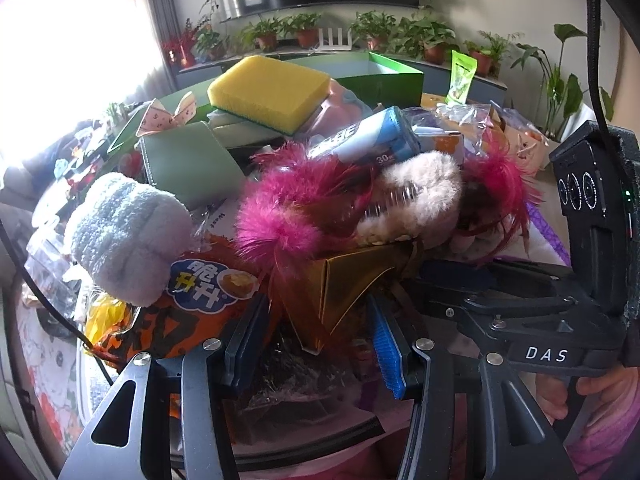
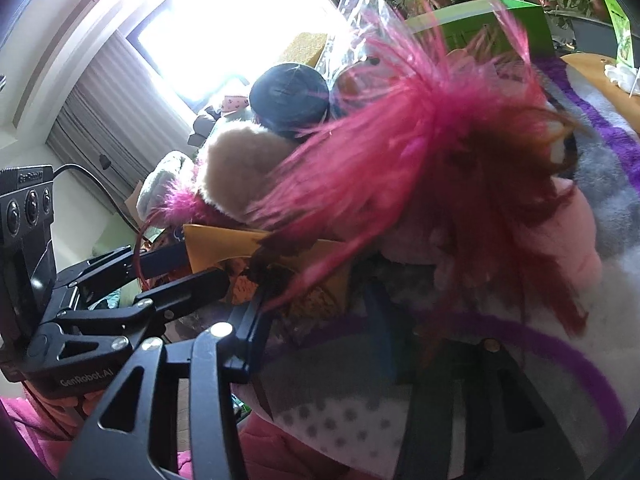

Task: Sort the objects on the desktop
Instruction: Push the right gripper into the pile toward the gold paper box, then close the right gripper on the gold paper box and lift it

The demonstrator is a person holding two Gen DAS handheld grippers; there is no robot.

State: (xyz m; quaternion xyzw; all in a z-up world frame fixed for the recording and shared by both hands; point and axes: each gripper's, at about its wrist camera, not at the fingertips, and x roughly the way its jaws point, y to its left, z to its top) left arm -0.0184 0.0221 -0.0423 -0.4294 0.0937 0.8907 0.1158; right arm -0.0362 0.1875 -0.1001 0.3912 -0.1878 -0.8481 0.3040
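A gold triangular box point(image 1: 352, 280) lies at the front of a heap of desk items. My left gripper point(image 1: 316, 308) is shut on it, one pad on each side. From the right, my right gripper point(image 1: 424, 284) points at the same box. In the right wrist view the box's corner point(image 2: 320, 300) sits between the right gripper's point(image 2: 316, 300) fingers, with a gap at the right pad, so it stands open. That view also shows the left gripper point(image 2: 206, 262) clamped on the box point(image 2: 224, 240). Pink feathers point(image 1: 276, 208) and a beige fluffy clip point(image 1: 420, 188) rest on top of the box.
Around the box are a pale knitted roll point(image 1: 124, 232), an orange snack bag point(image 1: 172, 320), a green wallet point(image 1: 188, 164), a yellow sponge point(image 1: 268, 92) and a blue roll pack point(image 1: 368, 136). An open green box point(image 1: 384, 76) stands behind. A hand point(image 1: 600, 392) holds the right gripper.
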